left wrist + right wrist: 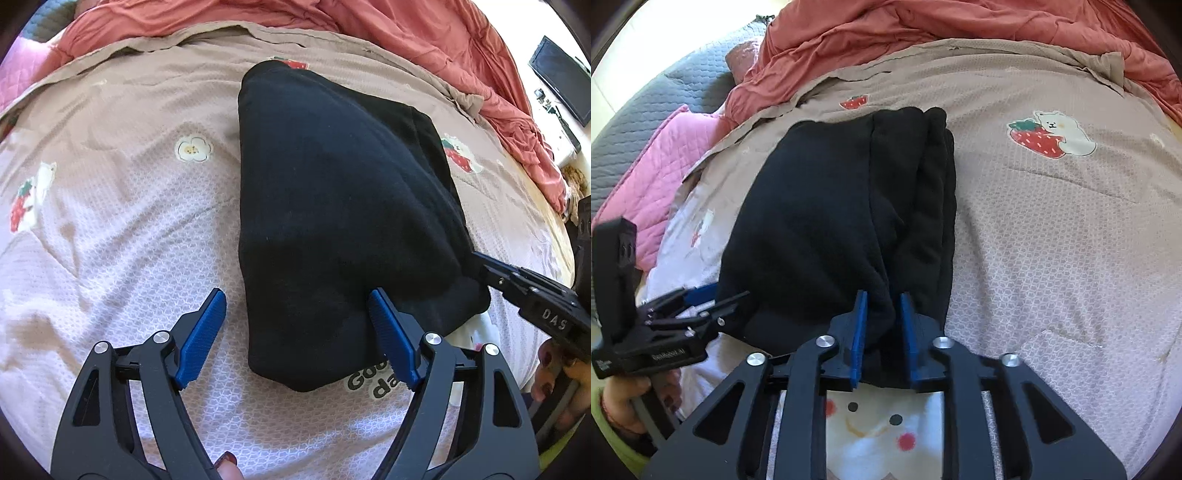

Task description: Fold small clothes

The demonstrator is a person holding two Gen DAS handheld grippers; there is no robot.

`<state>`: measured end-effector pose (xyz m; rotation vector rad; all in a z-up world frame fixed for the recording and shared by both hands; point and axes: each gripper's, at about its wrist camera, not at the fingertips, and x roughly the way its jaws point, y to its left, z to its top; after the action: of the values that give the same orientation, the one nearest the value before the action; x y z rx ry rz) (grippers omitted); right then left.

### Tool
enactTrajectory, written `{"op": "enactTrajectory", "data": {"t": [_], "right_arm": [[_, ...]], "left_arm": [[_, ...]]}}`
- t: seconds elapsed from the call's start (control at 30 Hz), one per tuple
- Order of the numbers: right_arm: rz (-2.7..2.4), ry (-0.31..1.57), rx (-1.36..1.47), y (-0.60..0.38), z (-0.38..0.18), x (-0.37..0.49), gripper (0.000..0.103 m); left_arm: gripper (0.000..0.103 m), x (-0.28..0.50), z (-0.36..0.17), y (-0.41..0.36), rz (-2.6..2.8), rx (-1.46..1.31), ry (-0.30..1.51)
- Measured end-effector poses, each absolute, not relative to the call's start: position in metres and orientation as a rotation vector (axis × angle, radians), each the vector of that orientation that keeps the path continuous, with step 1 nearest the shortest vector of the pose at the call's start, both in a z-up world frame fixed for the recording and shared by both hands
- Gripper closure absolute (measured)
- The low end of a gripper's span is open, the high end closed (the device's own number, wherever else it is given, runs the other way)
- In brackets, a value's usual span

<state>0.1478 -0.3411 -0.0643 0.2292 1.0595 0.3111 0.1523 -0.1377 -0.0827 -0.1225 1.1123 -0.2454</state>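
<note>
- I see the black garment lying folded on the bed, on the beige cover printed with strawberries and bears, its near end pointing toward me.
- My left gripper has its blue fingers spread wide; the near left corner of the garment sits between them, the right finger lying against the cloth, the left one over bare cover. It pinches nothing.
- My right gripper has its blue fingers pinching a bunched fold at the garment's near edge, the cloth puckered up between them.
- From the left wrist view the right gripper comes in from the right edge at the garment's near right corner, a hand behind it.
- From the right wrist view the left gripper shows at the left, low beside the garment, with a hand and a green sleeve below it.
- Under the garment's near end lies a white printed piece with a smiling face and lettering; the black cloth covers part of it.
- A rumpled red quilt crowds the far side of the bed, a pink quilted piece and grey bedding the left.
- A dark screen hangs on the wall at far right.
</note>
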Motion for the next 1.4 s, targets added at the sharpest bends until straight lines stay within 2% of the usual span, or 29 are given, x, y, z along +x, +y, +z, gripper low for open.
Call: {"op": "enactTrajectory", "data": {"t": [0.1, 0.17, 0.2, 0.43, 0.57, 0.67, 1.1, 1.3, 1.4], "right_arm": [[0.33, 1.013, 0.291, -0.352, -0.056, 0.147, 0.07], [0.291, 0.938, 0.302, -0.36, -0.045, 0.145, 0.047], [0.277, 0.916, 0.299, -0.362, -0.042, 0.145, 0.042], [0.258, 0.919, 0.342, -0.376, -0.046, 0.155, 0.035], [0.26, 0.893, 0.35, -0.378, -0.041, 0.156, 0.024], [0.261, 0.891, 0.367, -0.38, -0.041, 0.156, 0.023], [0.327, 0.968, 0.402, -0.367, -0.062, 0.188, 0.021], [0.342, 1.045, 0.399, -0.36, -0.082, 0.2, 0.021], [0.354, 1.067, 0.435, -0.361, -0.089, 0.206, 0.018]], "left_arm": [[0.03, 0.151, -0.078, -0.137, -0.245, -0.124, 1.096], [0.03, 0.149, -0.074, -0.137, -0.246, -0.114, 1.086], [0.03, 0.148, -0.072, -0.137, -0.247, -0.112, 1.082], [0.03, 0.148, -0.066, -0.139, -0.242, -0.108, 1.063], [0.029, 0.147, -0.063, -0.141, -0.245, -0.103, 1.058], [0.025, 0.148, -0.061, -0.14, -0.245, -0.109, 1.053], [0.024, 0.183, -0.072, -0.123, -0.259, -0.247, 1.087], [0.019, 0.196, -0.084, -0.125, -0.291, -0.279, 1.112], [0.017, 0.199, -0.088, -0.122, -0.312, -0.313, 1.124]]}}
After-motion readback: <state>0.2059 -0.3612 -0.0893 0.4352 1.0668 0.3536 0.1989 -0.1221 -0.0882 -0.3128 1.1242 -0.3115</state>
